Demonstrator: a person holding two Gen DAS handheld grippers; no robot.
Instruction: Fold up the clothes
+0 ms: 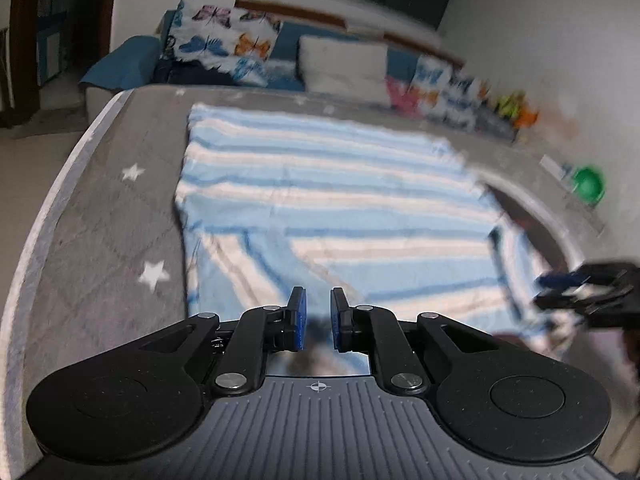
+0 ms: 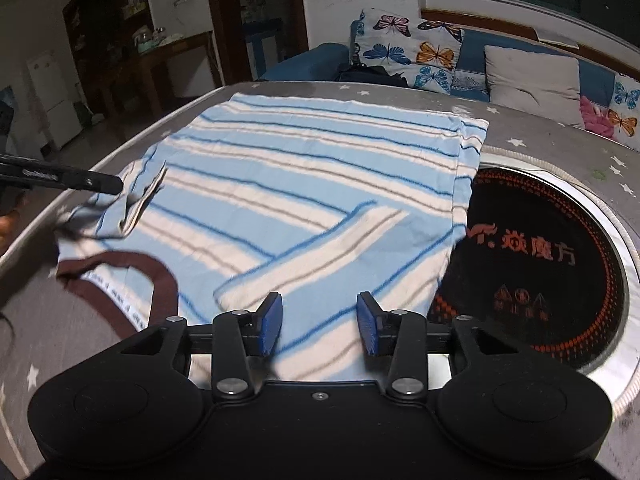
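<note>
The striped shirt (image 2: 304,184) lies flat mid-frame on the tabletop (image 2: 560,128). Left claw (image 2: 116,184) pinches its sleeve, folding inward; right claw (image 2: 319,322) hangs apart, empty. Next: lay the sleeve flat.

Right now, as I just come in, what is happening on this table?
A person with tongs in each hand is folding a striped shirt that lies flat on the grey table. One sleeve is already folded across the body. The left tongs, almost closed, are at the other sleeve; whether they pinch it is unclear. The right tongs stand open over the shirt's near edge, holding nothing.
</note>
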